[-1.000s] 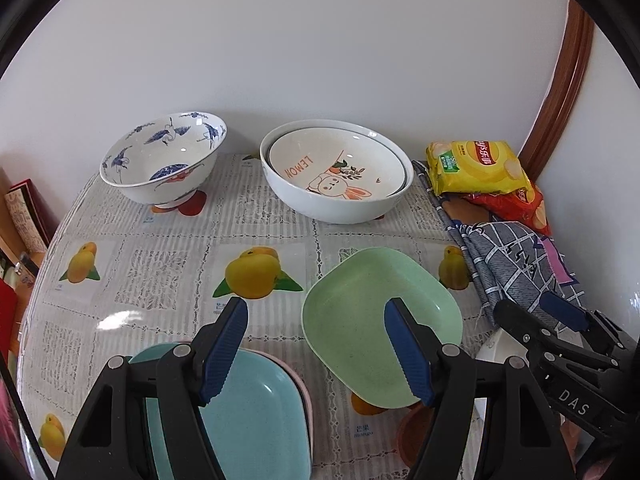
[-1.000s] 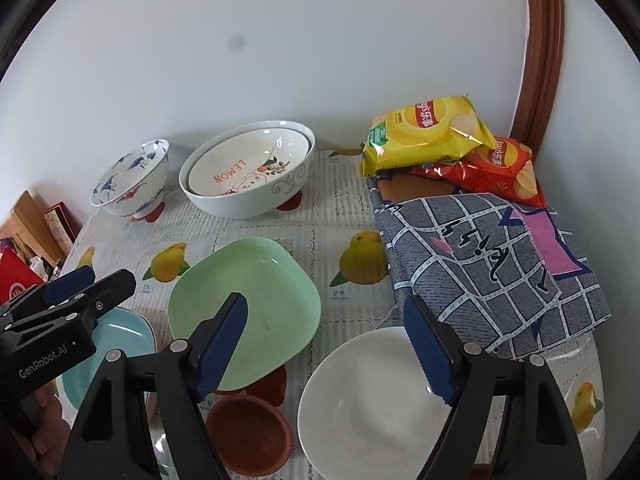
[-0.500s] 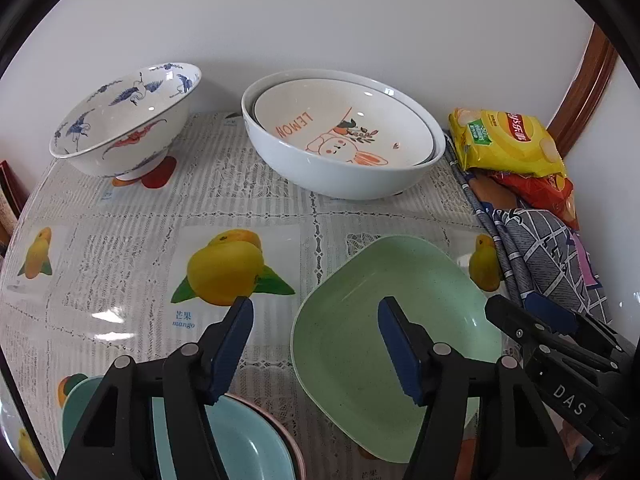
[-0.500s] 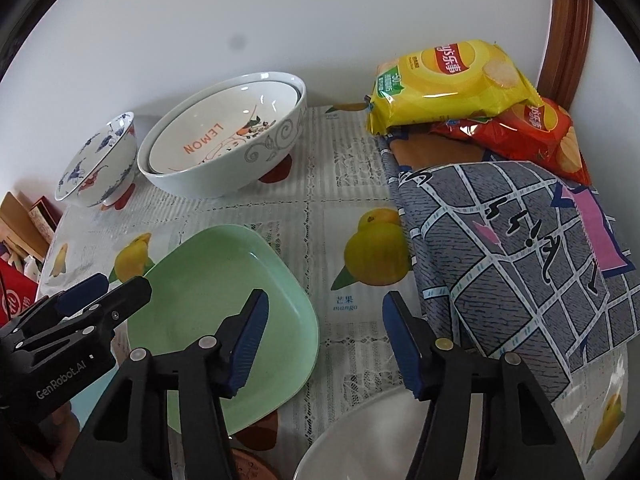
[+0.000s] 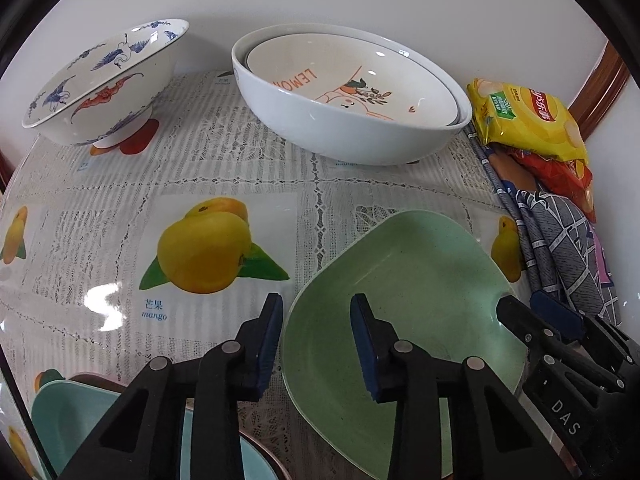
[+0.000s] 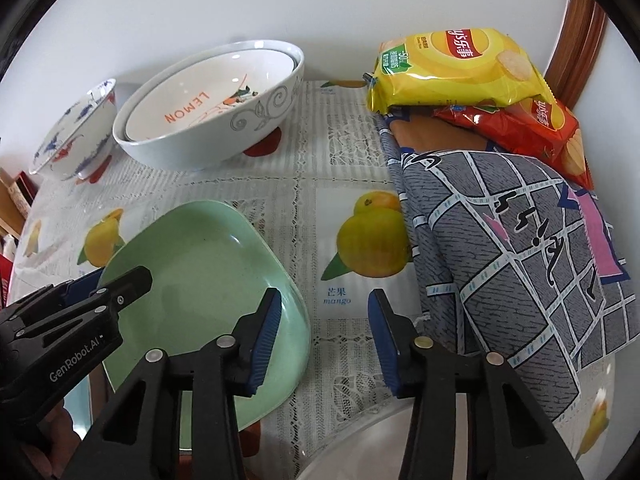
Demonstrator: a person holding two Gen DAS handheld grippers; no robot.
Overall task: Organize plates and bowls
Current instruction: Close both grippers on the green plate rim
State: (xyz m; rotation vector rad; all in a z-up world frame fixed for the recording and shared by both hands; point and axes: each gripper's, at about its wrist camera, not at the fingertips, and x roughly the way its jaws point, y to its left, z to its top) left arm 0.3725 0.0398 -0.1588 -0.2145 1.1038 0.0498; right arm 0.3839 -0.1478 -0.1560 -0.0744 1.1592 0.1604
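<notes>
Steeply angled down, both tools' jaws just closing, left tool (image 5: 316, 338) and right tool (image 6: 325, 334) straddling green plate (image 5: 404, 292) rims, ungripped

Both wrist cams close; shared green plate (image 5: 400, 280)

Green plate (image 5: 408, 280): pale speckled, rounded-square, upright on tablecloth, near front. Rabbit-print LEMON bowl (image 5: 352, 76) nested inside larger white bowl (image 5: 344, 128), at back by wall. Blue-and-red bird-pattern footed bowl (image 5: 100, 84): upright, back left, apart from nested pair. Teal plate (image 5: 72, 416): front left, stacked on pinkish plate, mostly hidden.
</notes>
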